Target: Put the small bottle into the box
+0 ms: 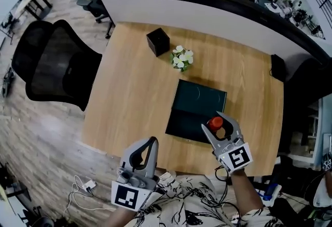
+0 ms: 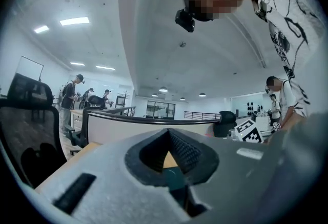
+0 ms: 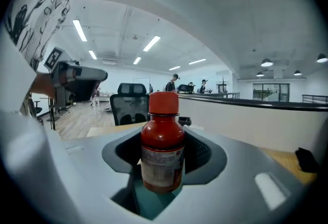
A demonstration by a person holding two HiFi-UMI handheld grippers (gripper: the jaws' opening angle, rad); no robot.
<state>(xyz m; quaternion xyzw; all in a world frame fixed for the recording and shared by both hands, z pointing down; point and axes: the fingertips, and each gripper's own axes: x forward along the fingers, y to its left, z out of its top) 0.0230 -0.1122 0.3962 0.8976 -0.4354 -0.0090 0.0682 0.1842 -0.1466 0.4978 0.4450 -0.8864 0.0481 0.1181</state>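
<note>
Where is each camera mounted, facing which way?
Head view: on the person's head, steeply down at desk and box; left gripper, right gripper, right forearm show.
Left gripper view: on the left gripper, facing across the desk; shut jaws, shirt show.
Right gripper view: on the right gripper, facing across the desk; jaws grip small bottle.
Head and right gripper views share the bottle.

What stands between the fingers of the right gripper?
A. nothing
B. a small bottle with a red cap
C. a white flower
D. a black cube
B: the right gripper view shows the small bottle gripped upright by the right gripper.
</note>
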